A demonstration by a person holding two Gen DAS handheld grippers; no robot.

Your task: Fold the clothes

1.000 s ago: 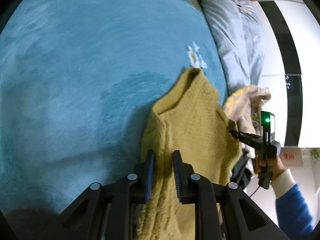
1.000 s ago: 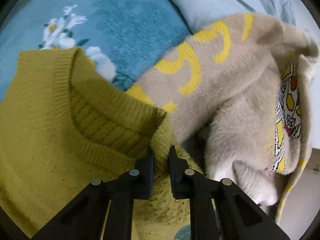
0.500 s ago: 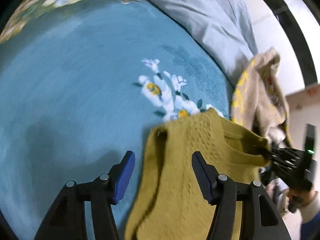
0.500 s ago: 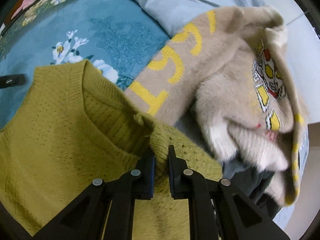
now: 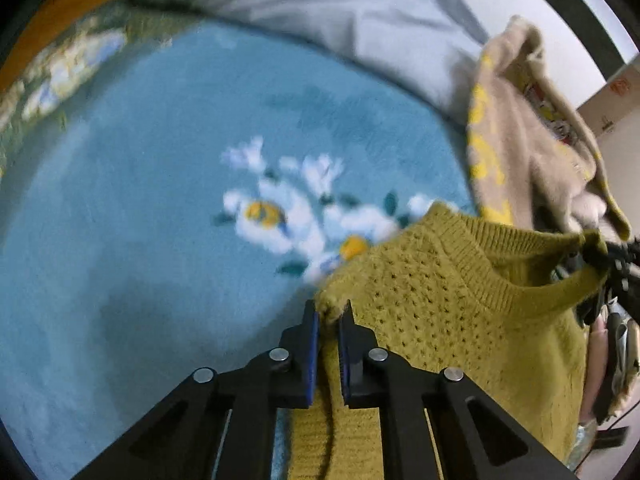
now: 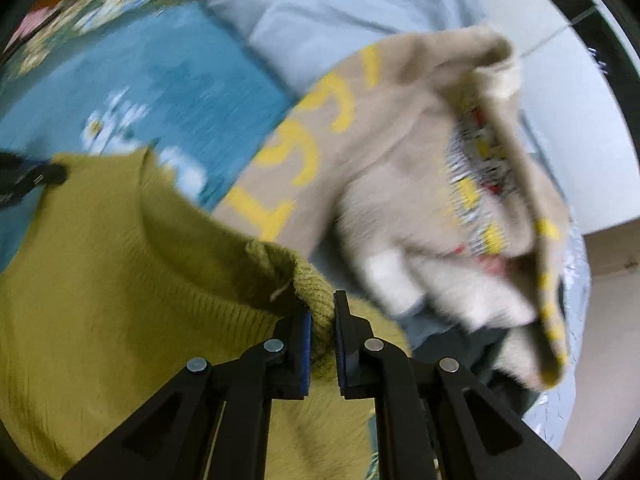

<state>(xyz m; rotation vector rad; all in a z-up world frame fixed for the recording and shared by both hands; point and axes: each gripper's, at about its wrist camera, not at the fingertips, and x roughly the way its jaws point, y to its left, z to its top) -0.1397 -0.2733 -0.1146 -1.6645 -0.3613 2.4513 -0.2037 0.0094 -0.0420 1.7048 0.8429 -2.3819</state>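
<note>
Blue plush bedding (image 5: 132,208) with a white flower print (image 5: 280,216) filled the background, with a pale grey duvet (image 5: 320,4) bunched along its far edge. Taking the mustard knit sweater (image 5: 452,320) as the landmark: at its left shoulder corner the left gripper (image 5: 329,316) was clamped on a pinch of knit, jaws drawn nearly together with the fabric between them. The ribbed neckline (image 5: 500,280) ran taut from there across to the sweater's right shoulder, where the right gripper (image 6: 321,316) was pinched shut on the collar edge. Holding both shoulders this way most likely served to stretch the top edge straight and let the body hang or drag flat over the bedding, so a fold could be laid evenly; whether a fold was being set up or carried over, the blurred views did not settle. The sweater's lower part ran out of view beneath the grippers. Right of the sweater, a beige fleece garment (image 6: 400,152) lay heaped on the duvet, carrying large yellow characters that looked like "1 9 5" seen skewed, not surely readable, beside a multicoloured patch too blurred to read.
</note>
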